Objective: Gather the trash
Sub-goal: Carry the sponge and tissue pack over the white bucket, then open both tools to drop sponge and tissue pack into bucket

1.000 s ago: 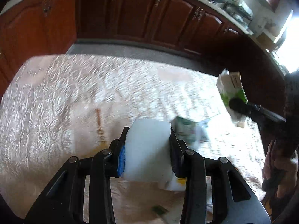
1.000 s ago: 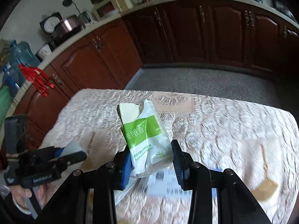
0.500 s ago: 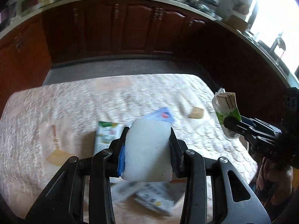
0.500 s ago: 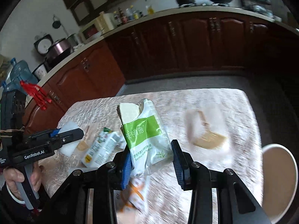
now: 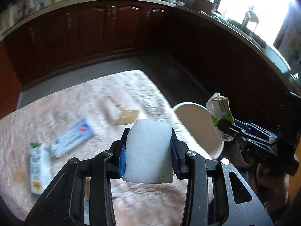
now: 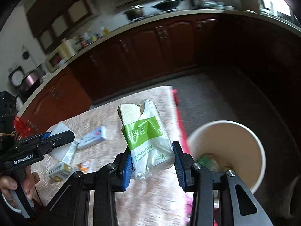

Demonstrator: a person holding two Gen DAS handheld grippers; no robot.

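Left wrist view. The left gripper (image 5: pixel 148 150) is clamped on a white sponge (image 5: pixel 148 151); both pads press its side faces, so the block sits upright between the fingers and projects forward. The grip looks firm enough for carrying. The gripper is held level above the table (image 5: pixel 143 205), on the near side of the bin (image 5: pixel 199 126), which stands off the table's edge. The bin is the landmark: the sponge is near it and not yet over its mouth. The right gripper (image 5: pixel 223 127) appears beyond the bin's far rim, closed on a tissue pack (image 5: pixel 220 113) raised above the rim. Left of the bin, on the table, lie a blue-and-white box (image 5: pixel 73 137) and a carton (image 5: pixel 38 167), both blurred.

Right wrist view. The right gripper (image 6: pixel 152 162) is clamped on the tissue pack (image 6: pixel 146 139) at its lower half, leaving the torn top free and pointing forward. The pack is held just left of the bin (image 6: pixel 231 150), tilted slightly, not yet above the opening. The bin already contains some scraps; their type cannot be told. The left gripper (image 6: pixel 62 137) with the sponge (image 6: pixel 58 130) is well left of the bin, over the table (image 6: pixel 150 203). Judgement: both items are positioned for release into the bin.
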